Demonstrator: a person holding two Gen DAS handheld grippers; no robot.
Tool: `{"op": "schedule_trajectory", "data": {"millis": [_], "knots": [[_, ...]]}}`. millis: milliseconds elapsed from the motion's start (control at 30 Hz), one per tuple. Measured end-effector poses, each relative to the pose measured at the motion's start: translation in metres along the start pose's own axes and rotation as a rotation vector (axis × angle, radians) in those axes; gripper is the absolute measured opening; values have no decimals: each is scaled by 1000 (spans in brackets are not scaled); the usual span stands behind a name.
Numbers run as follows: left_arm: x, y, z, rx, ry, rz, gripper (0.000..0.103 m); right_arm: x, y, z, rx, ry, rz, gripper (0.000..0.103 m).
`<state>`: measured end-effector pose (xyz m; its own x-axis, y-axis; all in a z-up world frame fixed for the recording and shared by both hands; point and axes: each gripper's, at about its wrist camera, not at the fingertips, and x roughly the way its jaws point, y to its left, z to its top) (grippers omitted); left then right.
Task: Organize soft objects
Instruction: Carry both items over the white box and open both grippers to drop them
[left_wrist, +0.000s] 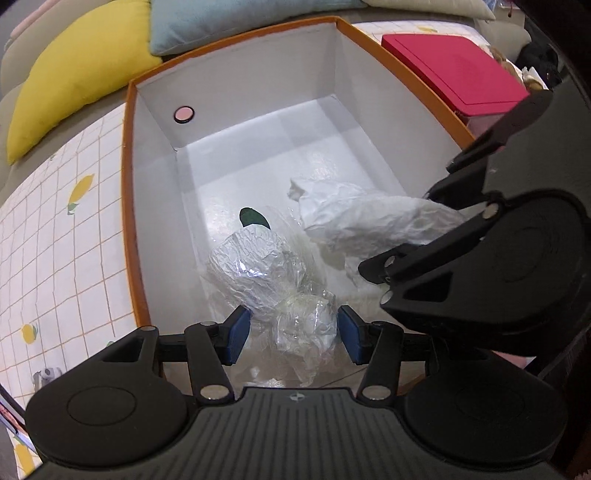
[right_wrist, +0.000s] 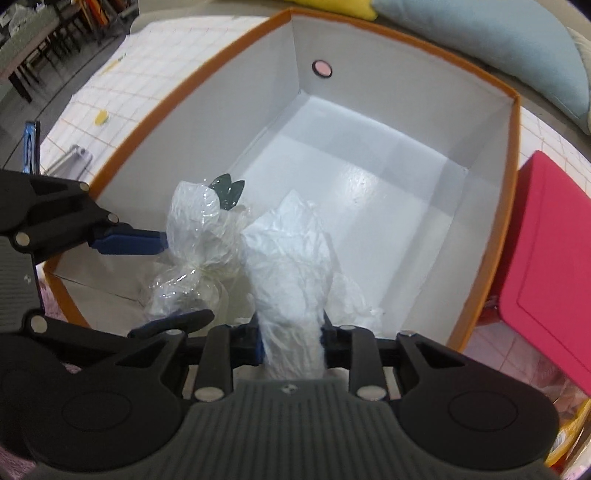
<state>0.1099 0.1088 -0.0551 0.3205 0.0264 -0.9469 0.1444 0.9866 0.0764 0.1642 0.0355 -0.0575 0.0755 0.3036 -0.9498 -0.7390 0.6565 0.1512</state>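
An orange-rimmed cardboard box (left_wrist: 129, 184) with white inner walls fills both views and stands on a desk (left_wrist: 55, 221) covered by a lemon-print grid cloth. A yellow cushion (left_wrist: 81, 74) and a pale blue cushion (left_wrist: 240, 22) lie behind it, and a red box lid (left_wrist: 458, 70) sits just beside its right wall. A small pink disc (left_wrist: 183, 114) is set in the far wall.

Both sets of tongs reach down into the near end of the box, probably because it is the collecting bin for the soft items.

The right tongs (right_wrist: 291, 343) are closed tight around the tail of a crumpled white plastic bag (right_wrist: 288, 258), whose free end points deeper into the box, its fold near or on the floor. The grip on the narrow end looks chosen so the bulk can be laid down first.

The left tongs (left_wrist: 293, 334) stand partly open, pads on either side of a clear cellophane-wrapped bundle (left_wrist: 258, 266) with a dark green leaf (left_wrist: 253, 218) at its top. The pads seem near the wrap, not squeezing it, so the bundle appears to rest on the box floor, touching the white bag.
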Motion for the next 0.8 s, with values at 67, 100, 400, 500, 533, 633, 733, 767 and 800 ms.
{"op": "schedule_trajectory", "data": {"millis": [67,100,400,500,533,633,733,767,800], "knots": [[0,2,1,1,10,-4,61,3,1,3,-8,10,-1,26],[1,3,2,2,13,-3,64,3,1,3,-15,12,-5,27],[-15,13,-1,-37,-3,21,78,-17,1,7,-64,-19,-4,50],[-26,15,-4,-61,-28,26,79,-28,3,8,-75,-53,-19,59],[-30,15,-4,-65,-38,28,79,-33,3,8,-80,-66,-21,59],[-44,14,-6,-88,-80,43,79,-49,2,4,-80,-106,-24,59],[-60,12,-10,-116,-153,78,79,-70,-5,-6,-60,-162,-49,59],[-65,11,-12,-128,-175,86,78,-78,-9,-11,-48,-185,-58,59],[-68,11,-13,-139,-196,90,77,-84,-12,-16,-36,-204,-60,59]]}}
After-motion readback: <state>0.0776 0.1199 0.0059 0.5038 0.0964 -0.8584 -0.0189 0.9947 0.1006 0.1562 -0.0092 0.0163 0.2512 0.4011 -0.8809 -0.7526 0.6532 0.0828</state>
